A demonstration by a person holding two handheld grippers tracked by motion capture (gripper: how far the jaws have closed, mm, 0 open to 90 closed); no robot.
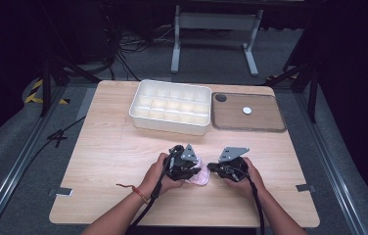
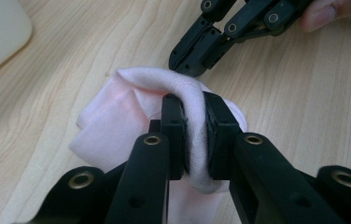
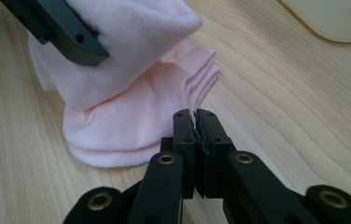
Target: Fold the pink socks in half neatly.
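The left gripper (image 2: 194,140) has its two black jaws pinched on a raised fold of the pink sock (image 2: 117,121), the fabric squeezed between the pads and bulging out above and below them. The right gripper (image 3: 195,122) has its jaws pressed together with nothing between them, its tips just beside the sock's layered edge, at about 3 o'clock from the cloth in the high view. The sock (image 1: 199,177) lies bunched on the wooden table (image 1: 108,147), between the two hands and close to the near edge at 6 o'clock. Bare tabletop spreads wide toward 9 o'clock and 3 o'clock of the grippers, and a broad strip lies open toward 12 o'clock. Beyond that strip stands a white divided tray (image 1: 170,122), well apart from the sock, with a flat wooden-bottomed tray (image 1: 248,120) just beside it at its 3 o'clock, carrying a small white disc (image 1: 247,110).
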